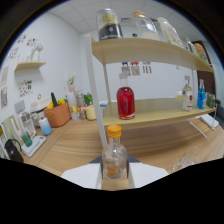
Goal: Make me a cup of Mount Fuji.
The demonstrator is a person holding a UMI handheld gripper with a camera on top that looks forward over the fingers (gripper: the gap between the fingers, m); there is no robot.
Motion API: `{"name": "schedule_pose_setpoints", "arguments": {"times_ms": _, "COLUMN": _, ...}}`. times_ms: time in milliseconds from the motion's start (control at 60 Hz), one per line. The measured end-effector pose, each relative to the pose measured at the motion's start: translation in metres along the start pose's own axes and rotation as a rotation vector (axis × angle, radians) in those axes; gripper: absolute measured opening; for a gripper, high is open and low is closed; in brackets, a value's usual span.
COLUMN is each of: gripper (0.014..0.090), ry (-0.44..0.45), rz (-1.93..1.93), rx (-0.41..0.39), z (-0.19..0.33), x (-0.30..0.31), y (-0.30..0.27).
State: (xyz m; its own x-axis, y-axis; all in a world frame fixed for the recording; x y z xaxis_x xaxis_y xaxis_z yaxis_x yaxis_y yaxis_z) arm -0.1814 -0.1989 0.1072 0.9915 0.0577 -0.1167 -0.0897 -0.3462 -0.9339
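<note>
Small clear bottle (pixel 114 156) with orange cap stands upright, cap at 12 o'clock, clamped between the fingers (pixel 114 172).

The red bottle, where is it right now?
The red bottle stands on the wooden shelf, on its lower board, beyond the small orange-capped bottle held between the jaws.

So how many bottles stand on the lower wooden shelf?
3: a red-liquid glass bottle mid-shelf, a clear bottle and a blue bottle toward its far end; others may be hidden.
</note>
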Motion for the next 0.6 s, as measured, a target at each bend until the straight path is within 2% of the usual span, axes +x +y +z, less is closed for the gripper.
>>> {"name": "schedule_pose_setpoints", "arguments": {"times_ms": 200, "gripper": 0.0351, "ry": 0.038, "rz": -0.112, "rx": -0.126, "z": 0.022, "x": -0.007, "y": 0.057}}
{"name": "schedule_pose_setpoints", "arguments": {"times_ms": 417, "gripper": 0.0351, "ry": 0.063, "rz": -0.080, "rx": -0.262, "z": 0.030, "x": -0.004, "y": 0.091}}
{"name": "schedule_pose_setpoints", "arguments": {"times_ms": 483, "gripper": 0.0356, "ry": 0.064, "rz": -0.051, "rx": -0.291, "z": 0.029, "x": -0.003, "y": 0.097}}
{"name": "schedule_pose_setpoints", "arguments": {"times_ms": 600, "gripper": 0.0358, "ry": 0.058, "rz": -0.067, "rx": -0.292, "z": 0.027, "x": -0.002, "y": 0.097}}
